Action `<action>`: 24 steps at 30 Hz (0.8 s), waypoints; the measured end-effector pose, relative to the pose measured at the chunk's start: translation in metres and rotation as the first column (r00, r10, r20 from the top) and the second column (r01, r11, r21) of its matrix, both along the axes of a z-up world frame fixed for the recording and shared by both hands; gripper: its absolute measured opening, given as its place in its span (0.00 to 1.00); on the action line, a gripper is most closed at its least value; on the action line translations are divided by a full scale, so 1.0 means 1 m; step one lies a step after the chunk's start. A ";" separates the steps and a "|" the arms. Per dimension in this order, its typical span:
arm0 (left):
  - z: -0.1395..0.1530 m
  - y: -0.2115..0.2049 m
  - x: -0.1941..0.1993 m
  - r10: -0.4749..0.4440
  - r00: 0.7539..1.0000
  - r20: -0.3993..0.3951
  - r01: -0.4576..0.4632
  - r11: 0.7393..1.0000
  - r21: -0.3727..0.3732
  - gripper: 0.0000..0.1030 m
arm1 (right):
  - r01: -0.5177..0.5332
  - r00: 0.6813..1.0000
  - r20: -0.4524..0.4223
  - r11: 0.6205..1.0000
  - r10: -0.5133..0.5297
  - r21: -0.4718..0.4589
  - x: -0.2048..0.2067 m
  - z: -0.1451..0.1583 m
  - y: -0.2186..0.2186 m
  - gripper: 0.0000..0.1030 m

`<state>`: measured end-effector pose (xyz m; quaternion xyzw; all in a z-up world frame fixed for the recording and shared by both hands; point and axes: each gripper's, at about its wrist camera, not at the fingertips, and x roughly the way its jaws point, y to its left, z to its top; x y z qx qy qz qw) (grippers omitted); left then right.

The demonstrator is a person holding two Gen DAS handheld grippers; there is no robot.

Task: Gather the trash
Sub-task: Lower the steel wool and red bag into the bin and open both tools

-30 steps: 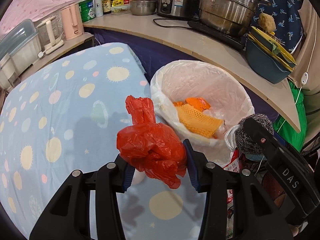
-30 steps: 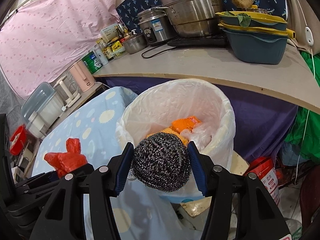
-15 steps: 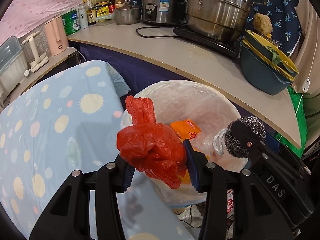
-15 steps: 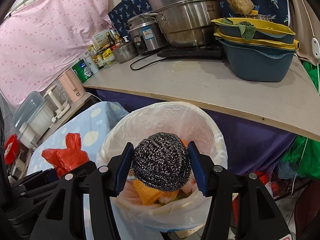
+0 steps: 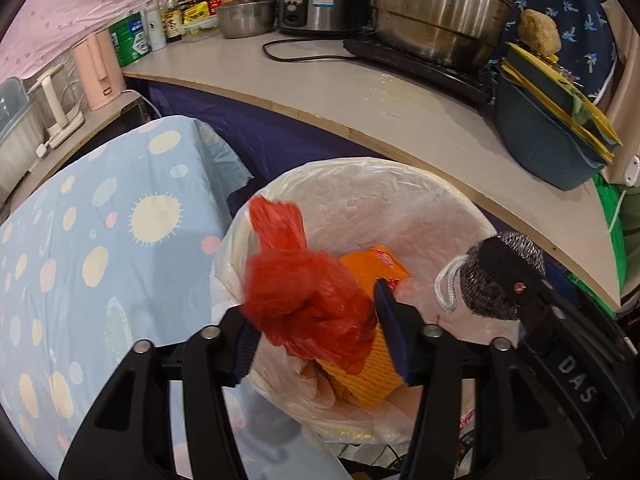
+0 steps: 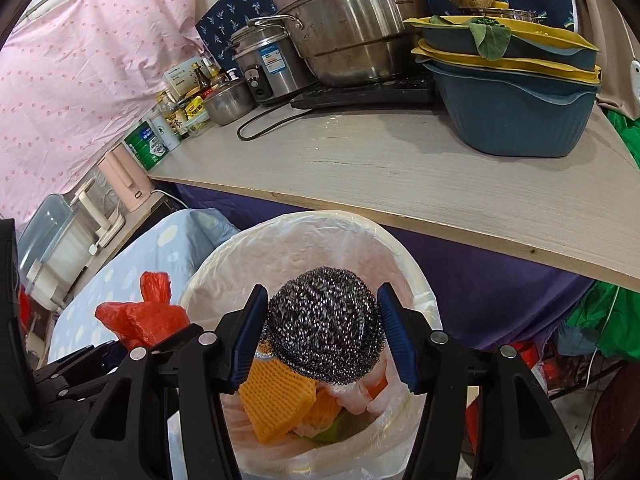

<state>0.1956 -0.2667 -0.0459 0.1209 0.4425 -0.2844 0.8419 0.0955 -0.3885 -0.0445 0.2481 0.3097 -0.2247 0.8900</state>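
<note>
Now your left hand-held gripper (image 5: 316,340) pinches the red plastic bag (image 5: 308,300), light, crumpled and soft, so grip its bunched knot. Your right hand-held gripper (image 6: 320,338) is pressed on the steel wool scrubber (image 6: 324,330), springy and light, taken at its middle. Both hang over the lined trash bin (image 6: 404,264), beside the blue cloth-covered surface (image 5: 100,220).

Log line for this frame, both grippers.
left gripper: shut on red plastic bag, over bin edge | right gripper: shut on steel scourer, above lined trash bin | neither released yet
</note>
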 end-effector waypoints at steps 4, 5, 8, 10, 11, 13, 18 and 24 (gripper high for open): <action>0.003 0.004 0.000 0.027 0.999 0.034 -0.027 1.000 0.001 0.73 | 0.009 1.000 0.015 0.999 -0.008 -0.035 -0.001 0.009 0.005 0.64; 0.004 0.005 0.000 0.033 0.999 0.043 -0.033 0.999 0.002 0.77 | 0.011 1.000 0.020 0.999 -0.010 -0.039 -0.002 0.011 0.006 0.66; 0.008 0.007 -0.001 0.036 0.998 0.050 -0.036 0.999 0.009 0.78 | 0.013 1.000 0.023 0.999 -0.012 -0.052 -0.004 0.016 0.009 0.70; 0.010 0.010 -0.003 0.039 0.998 0.055 -0.039 0.999 0.009 0.78 | 0.011 1.000 0.018 0.998 -0.010 -0.069 -0.007 0.019 0.011 0.70; 0.011 0.011 -0.004 0.040 0.998 0.057 -0.041 0.999 0.008 0.78 | 0.009 1.000 0.017 0.997 -0.008 -0.072 -0.008 0.021 0.012 0.70; 0.014 0.014 -0.006 0.044 0.997 0.057 -0.044 0.999 0.004 0.78 | 0.008 1.000 0.018 0.997 -0.007 -0.073 -0.012 0.024 0.013 0.71; 0.024 0.024 -0.017 0.049 0.996 0.078 -0.050 0.999 0.002 0.84 | 0.006 1.000 0.020 0.997 -0.004 -0.073 -0.025 0.034 0.018 0.74; 0.037 0.045 -0.031 0.057 0.994 0.096 -0.057 0.998 -0.003 0.87 | -0.010 1.000 0.007 0.993 0.011 -0.118 -0.046 0.049 0.036 0.81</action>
